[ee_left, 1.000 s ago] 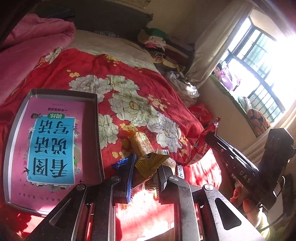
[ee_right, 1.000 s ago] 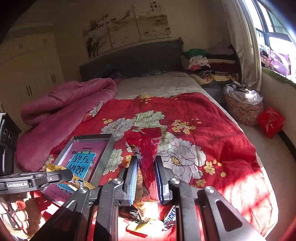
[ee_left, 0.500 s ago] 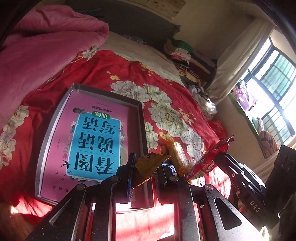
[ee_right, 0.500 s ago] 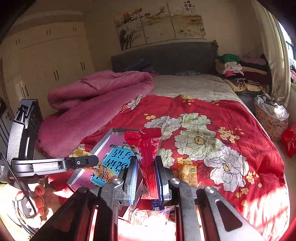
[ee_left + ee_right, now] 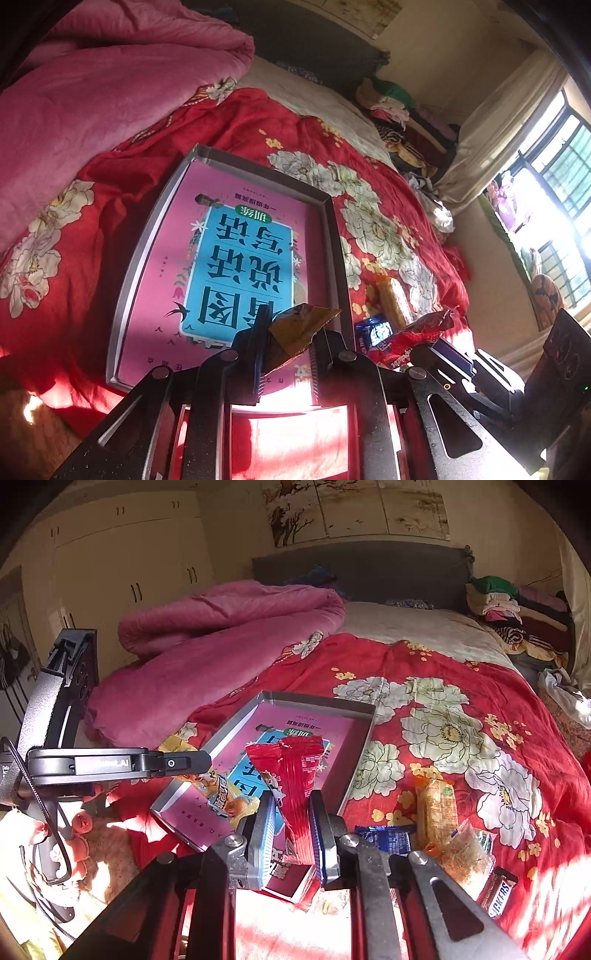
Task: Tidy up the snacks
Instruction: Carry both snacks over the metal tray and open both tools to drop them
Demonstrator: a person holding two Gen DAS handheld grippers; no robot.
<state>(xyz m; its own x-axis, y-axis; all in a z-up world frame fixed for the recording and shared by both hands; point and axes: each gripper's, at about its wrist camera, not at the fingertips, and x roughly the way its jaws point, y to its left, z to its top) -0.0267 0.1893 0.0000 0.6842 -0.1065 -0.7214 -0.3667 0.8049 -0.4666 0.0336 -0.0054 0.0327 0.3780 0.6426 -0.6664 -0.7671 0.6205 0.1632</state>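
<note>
Left tongs (image 5: 286, 343) clamped on yellow snack packet (image 5: 299, 325); right tongs (image 5: 291, 830) clamped on red snack packet (image 5: 291, 768); both poised above near end of grey tray (image 5: 314, 698) on bed (image 5: 461, 701). Best carried well inside rim; lowered flat before release; set side by side, clear of book (image 5: 240, 258).

Grippers: two, left gripper (image 5: 286, 345) and right gripper (image 5: 295, 823), each clamped on one packet.
Held packets: two, yellow packet (image 5: 299, 328) at lower centre of left view, red packet (image 5: 291, 775) at centre of right view.
Loose snacks on red floral quilt (image 5: 461, 686), lower right of right view: four, blue packet (image 5: 388, 837), orange packet (image 5: 436, 808), clear bag (image 5: 467, 856), Snickers bar (image 5: 498, 891).
Trays: one, grey tray (image 5: 325, 698).
Pink blankets: one, pink blanket (image 5: 221, 627), upper left.
</note>
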